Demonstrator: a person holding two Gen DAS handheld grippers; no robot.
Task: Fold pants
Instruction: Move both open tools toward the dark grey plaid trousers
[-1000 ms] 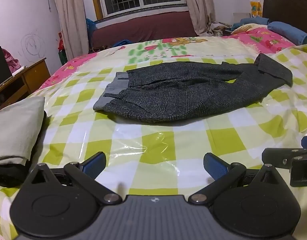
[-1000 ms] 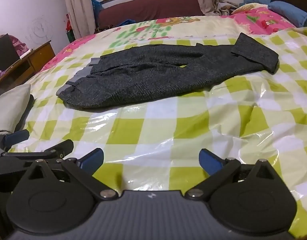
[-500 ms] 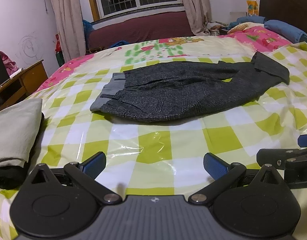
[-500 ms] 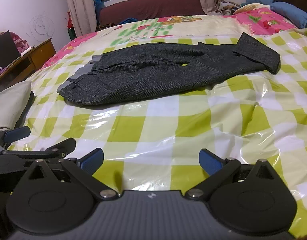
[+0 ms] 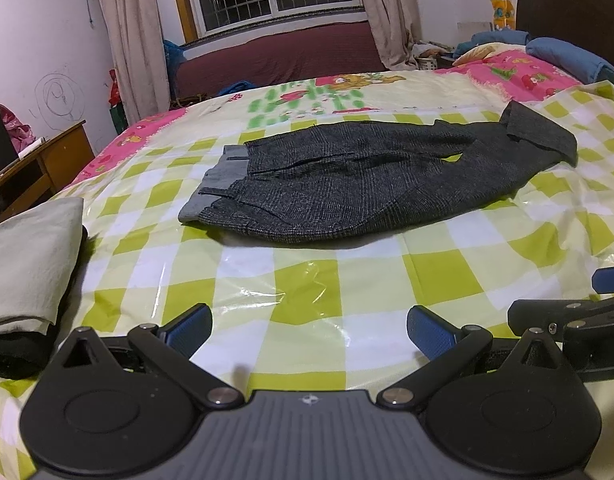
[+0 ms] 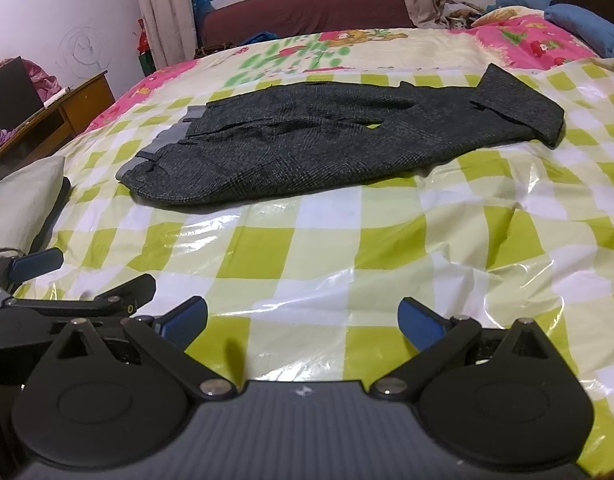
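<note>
Both tools sit low over the near edge of the bed, side by side, each pointing forward at the same garment. The left gripper [image 5: 309,326] has its blue pads spread wide with nothing between them, and the right gripper [image 6: 303,320] is parted the same way, empty; in the left wrist view the right tool's fingers show at the far right edge, so the two are close together.

Ahead of both, well beyond the fingertips, lie the dark grey pants [image 5: 367,184] on the green-checked plastic sheet [image 5: 307,284] that covers the bed. They run crosswise to the tools: the waistband [image 5: 219,184], with its lighter grey lining showing, is ahead and to the left, and the cuffed leg ends [image 6: 519,108] are ahead and to the right. The two legs lie stacked one over the other, so a lengthwise fold looks already made. That crosswise lie probably suits a two-handed grasp, one tool to each end.

To the left of the left tool rests a pale folded cloth [image 5: 27,256] on something dark, likely finished pieces set out of the way.

My reading is that the spread fingers are a ready stance for reaching forward, and no grasp has begun.
</note>
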